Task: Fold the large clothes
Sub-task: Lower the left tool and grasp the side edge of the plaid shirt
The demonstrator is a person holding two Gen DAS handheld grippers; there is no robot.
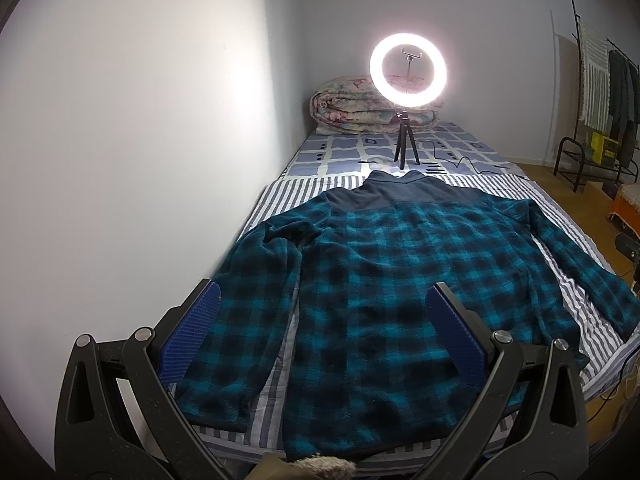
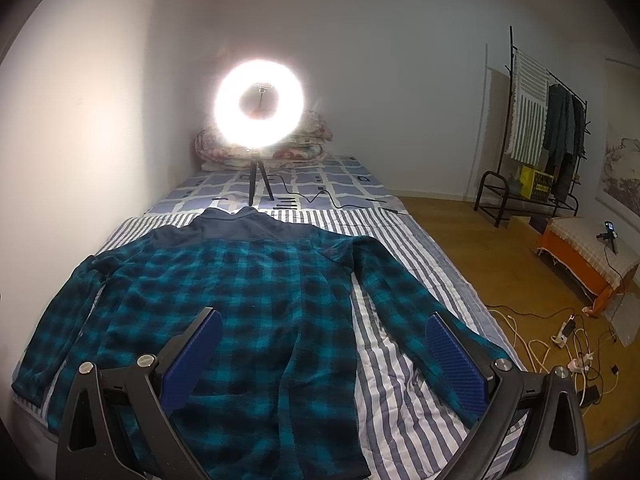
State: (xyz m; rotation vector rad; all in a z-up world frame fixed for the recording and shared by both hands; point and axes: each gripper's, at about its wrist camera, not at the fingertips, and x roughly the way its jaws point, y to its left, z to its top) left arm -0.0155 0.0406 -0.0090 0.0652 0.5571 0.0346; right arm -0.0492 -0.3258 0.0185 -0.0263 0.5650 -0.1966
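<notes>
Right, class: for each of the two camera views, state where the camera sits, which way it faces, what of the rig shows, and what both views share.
Left wrist: sits on the left tongs, above the jacket's hem, facing up the bed toward the ring light; both blue pads show, open.
Right wrist: sits on the right tongs, further right, facing likewise; open pads, floor cables visible.
Shared: plaid jacket, ring light, rolled quilt, clothes rack.
</notes>
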